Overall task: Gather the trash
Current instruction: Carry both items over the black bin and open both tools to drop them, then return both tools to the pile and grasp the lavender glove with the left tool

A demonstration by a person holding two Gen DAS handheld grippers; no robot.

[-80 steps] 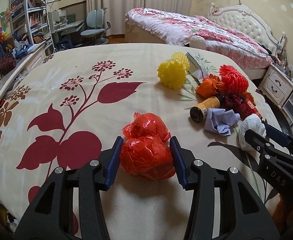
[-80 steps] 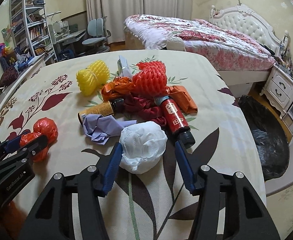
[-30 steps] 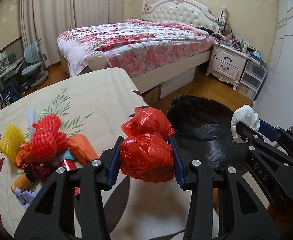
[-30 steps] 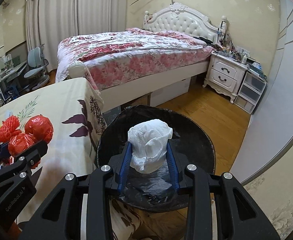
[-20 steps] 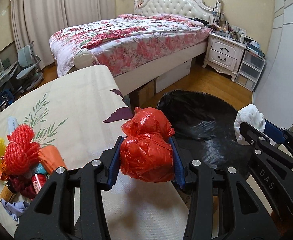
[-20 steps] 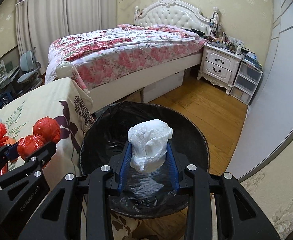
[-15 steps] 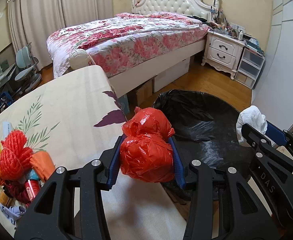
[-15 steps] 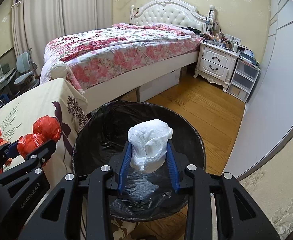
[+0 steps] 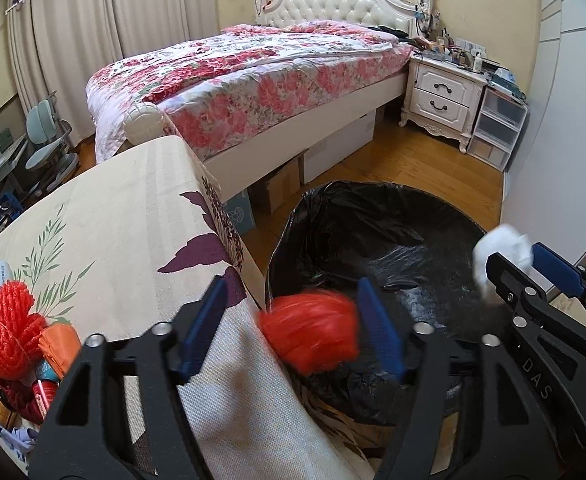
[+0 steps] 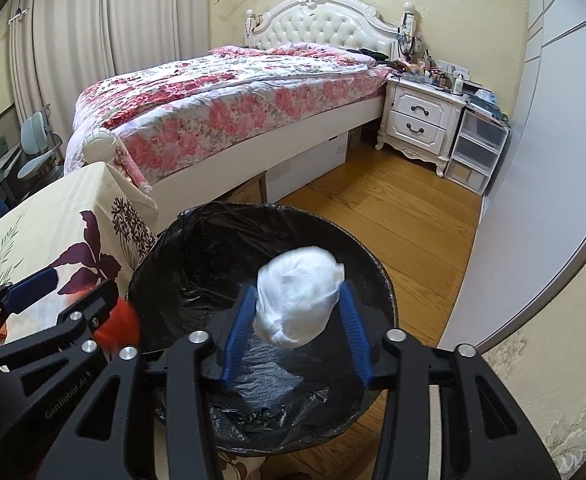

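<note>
My left gripper [image 9: 291, 324] hangs over the near-left rim of the black-lined bin [image 9: 373, 232], and its jaws are opening. The red plastic bag [image 9: 309, 332] is blurred and low between the pads, clear of the left pad. My right gripper [image 10: 296, 328] is above the middle of the bin [image 10: 213, 248], also opening. The white paper wad [image 10: 297, 296] is blurred between its blue pads with thin gaps on both sides. In the right wrist view the left gripper [image 10: 73, 288] shows at the left with the red bag [image 10: 117, 328] under it.
More trash lies on the flowered table [image 9: 113, 220] at the far left: a red foam net [image 9: 9, 320], an orange wrapper [image 9: 59, 344] and a red can [image 9: 43, 388]. A bed [image 9: 253, 80], a white nightstand [image 9: 441, 96] and a wood floor [image 10: 405, 208] lie beyond the bin.
Both grippers came further over the bin and their jaws spread. The red bag slipped down out of the left grip; the white wad came loose between the right pads.
</note>
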